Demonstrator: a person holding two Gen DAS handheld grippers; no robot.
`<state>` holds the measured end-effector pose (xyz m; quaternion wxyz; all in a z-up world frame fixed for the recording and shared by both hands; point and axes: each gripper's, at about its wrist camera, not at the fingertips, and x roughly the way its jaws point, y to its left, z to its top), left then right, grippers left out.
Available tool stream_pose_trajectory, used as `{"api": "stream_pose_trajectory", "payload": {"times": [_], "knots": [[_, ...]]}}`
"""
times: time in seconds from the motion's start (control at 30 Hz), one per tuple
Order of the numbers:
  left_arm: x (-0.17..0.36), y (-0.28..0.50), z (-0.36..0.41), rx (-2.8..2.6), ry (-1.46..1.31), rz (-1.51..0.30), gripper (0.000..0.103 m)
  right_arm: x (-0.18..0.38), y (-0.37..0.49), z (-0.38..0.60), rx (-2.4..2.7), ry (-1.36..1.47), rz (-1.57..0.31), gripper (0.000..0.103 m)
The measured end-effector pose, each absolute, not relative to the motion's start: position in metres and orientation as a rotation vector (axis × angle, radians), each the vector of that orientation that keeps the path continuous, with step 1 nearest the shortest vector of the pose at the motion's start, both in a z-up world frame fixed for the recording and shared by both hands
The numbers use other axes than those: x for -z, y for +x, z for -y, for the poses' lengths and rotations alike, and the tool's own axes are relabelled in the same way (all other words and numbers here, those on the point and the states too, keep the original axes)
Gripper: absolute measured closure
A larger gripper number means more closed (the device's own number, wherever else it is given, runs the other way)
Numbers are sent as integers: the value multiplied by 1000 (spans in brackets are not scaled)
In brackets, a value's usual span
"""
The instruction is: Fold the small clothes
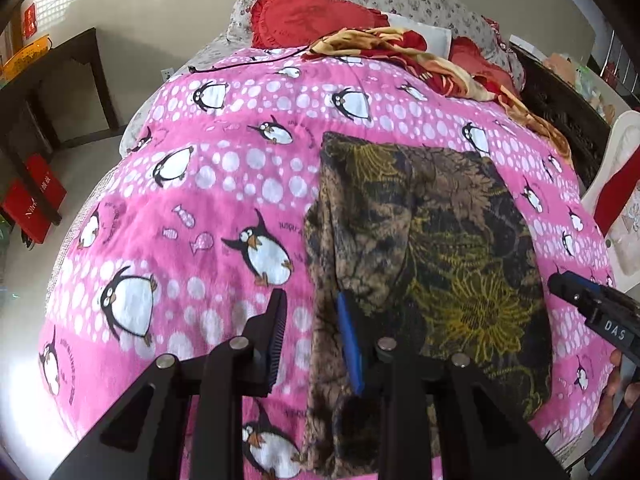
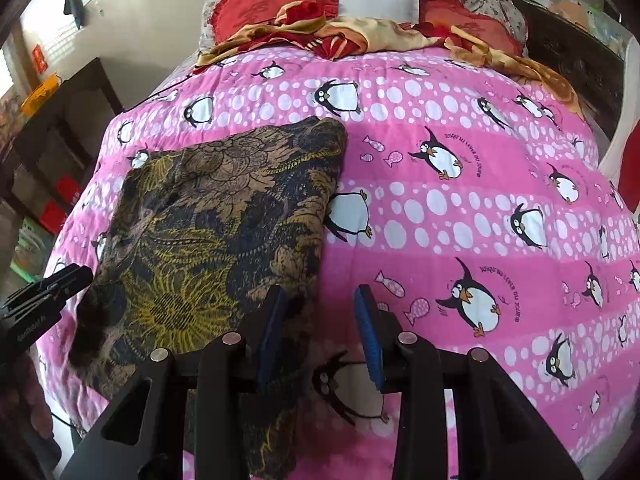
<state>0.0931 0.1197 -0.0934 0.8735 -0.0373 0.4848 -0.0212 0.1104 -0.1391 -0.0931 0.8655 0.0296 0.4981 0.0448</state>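
A dark garment (image 1: pixel 440 232) with a brown and yellow flower print lies in a rough rectangle on the pink penguin blanket (image 1: pixel 208 208). My left gripper (image 1: pixel 310 296) straddles its left edge. One blue pad is over the cloth and the other is over bare blanket, with a gap between them, so it is open. In the right wrist view my right gripper (image 2: pixel 320 290) straddles the right edge of the garment (image 2: pixel 208 216) the same way and is open; pink blanket (image 2: pixel 460 208) shows between its pads. Each gripper's tip also shows in the other view: the right gripper (image 1: pixel 568 288) and the left gripper (image 2: pixel 76 278).
A crumpled red and gold cloth (image 1: pixel 400 48) and red frilled pillows (image 1: pixel 304 12) lie at the head of the bed. A thin black cable (image 1: pixel 248 62) crosses the blanket's far edge. A dark wooden table (image 1: pixel 60 72) stands left, a white chair (image 1: pixel 624 168) right.
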Motion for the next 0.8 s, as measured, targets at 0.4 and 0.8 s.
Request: {"api": "stream_pose_trajectory", "payload": {"times": [0.4,0.8], "knots": [[87,85,-113,55,-69,-1001,71,90,93,145,-102,84,-1042,83],[92,91,-117,72,-103,-1013,65,95,97,144,-118,97,-1060,83]]}}
